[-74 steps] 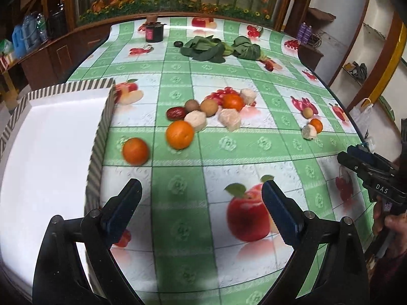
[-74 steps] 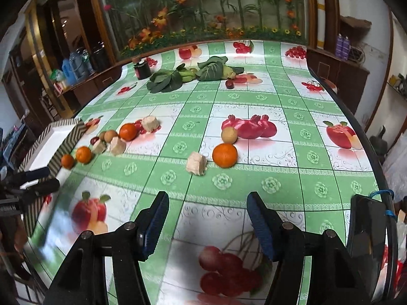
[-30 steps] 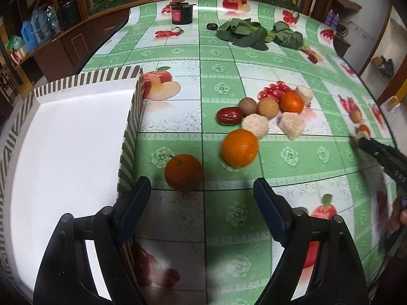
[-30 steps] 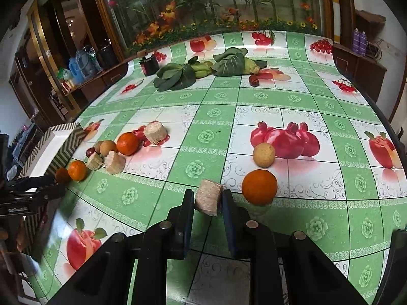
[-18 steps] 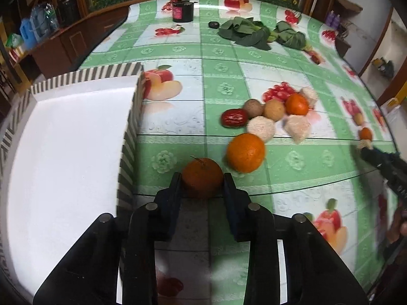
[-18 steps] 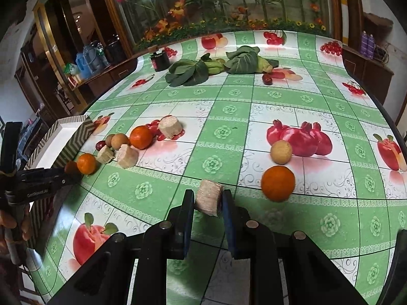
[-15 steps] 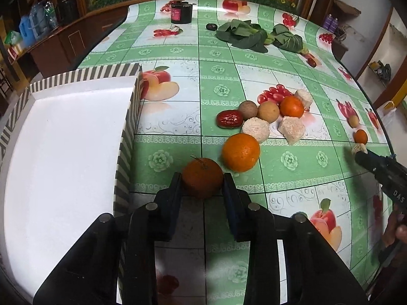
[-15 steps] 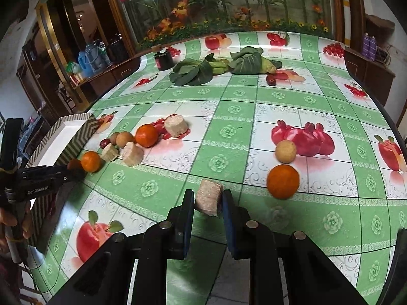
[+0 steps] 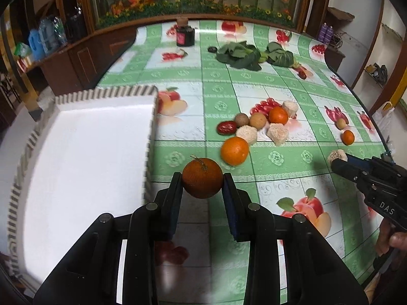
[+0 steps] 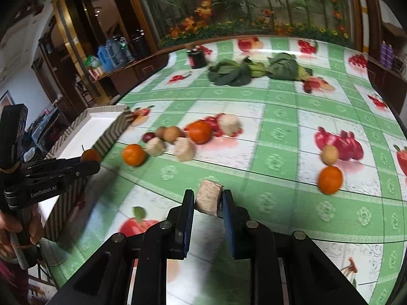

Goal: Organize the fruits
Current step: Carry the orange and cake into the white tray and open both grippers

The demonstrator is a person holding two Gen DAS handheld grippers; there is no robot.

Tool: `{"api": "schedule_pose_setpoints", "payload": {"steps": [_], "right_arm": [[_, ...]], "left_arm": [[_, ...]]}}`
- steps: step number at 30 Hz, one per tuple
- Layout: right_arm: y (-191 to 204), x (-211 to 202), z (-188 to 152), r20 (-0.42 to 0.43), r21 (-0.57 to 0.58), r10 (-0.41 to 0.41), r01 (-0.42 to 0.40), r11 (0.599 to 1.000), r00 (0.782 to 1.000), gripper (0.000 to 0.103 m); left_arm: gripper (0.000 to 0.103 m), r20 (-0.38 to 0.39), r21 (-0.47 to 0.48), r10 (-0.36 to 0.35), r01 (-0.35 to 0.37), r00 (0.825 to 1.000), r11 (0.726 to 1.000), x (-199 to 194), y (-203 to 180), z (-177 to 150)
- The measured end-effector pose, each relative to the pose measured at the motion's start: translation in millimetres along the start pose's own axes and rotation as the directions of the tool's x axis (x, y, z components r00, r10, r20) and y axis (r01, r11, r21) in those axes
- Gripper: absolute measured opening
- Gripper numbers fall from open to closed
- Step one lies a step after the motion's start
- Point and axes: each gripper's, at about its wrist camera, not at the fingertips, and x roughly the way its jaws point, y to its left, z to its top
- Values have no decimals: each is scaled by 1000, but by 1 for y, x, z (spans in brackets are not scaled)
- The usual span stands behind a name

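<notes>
The left gripper (image 9: 202, 179) clamps a dark orange (image 9: 202, 178) just right of the striped white tray (image 9: 150, 127). Well right of the tray, the right gripper (image 10: 208, 200) pinches a pale fibrous chunk (image 10: 209, 200).

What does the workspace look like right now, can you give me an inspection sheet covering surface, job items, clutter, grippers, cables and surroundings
Surface: table under a green checked cloth with fruit prints.
Job's things: white tray, nothing in it that shows; dark orange and pale chunk held; loose group of oranges, brown fruits, red date and pale chunks; one orange and one brown fruit apart.
Clutter: leafy greens; dark jar.
Grippers: left gripper shut on the dark orange; right gripper shut on the pale chunk.
Cables: nothing seen.
Surroundings: flower mural; wooden cabinets.
</notes>
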Motion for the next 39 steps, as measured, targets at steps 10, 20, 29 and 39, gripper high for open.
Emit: {"api": "schedule_pose_setpoints", "payload": {"steps": [10, 20, 29, 39], "right_arm": [[58, 3, 18, 14, -77, 72, -71, 995, 997, 22], [113, 22, 36, 1, -149, 130, -128, 980, 992, 21], [151, 46, 49, -27, -199, 175, -177, 964, 984, 21], [190, 79, 68, -56, -259, 212, -220, 941, 976, 21]], "left_arm": [[31, 46, -35, 60, -59, 997, 998, -26, 33, -5], [31, 55, -100, 105, -99, 993, 990, -36, 80, -6], [31, 36, -169, 85, -78, 996, 983, -30, 121, -5], [31, -25, -225, 72, -76, 997, 971, -9, 149, -8]]}}
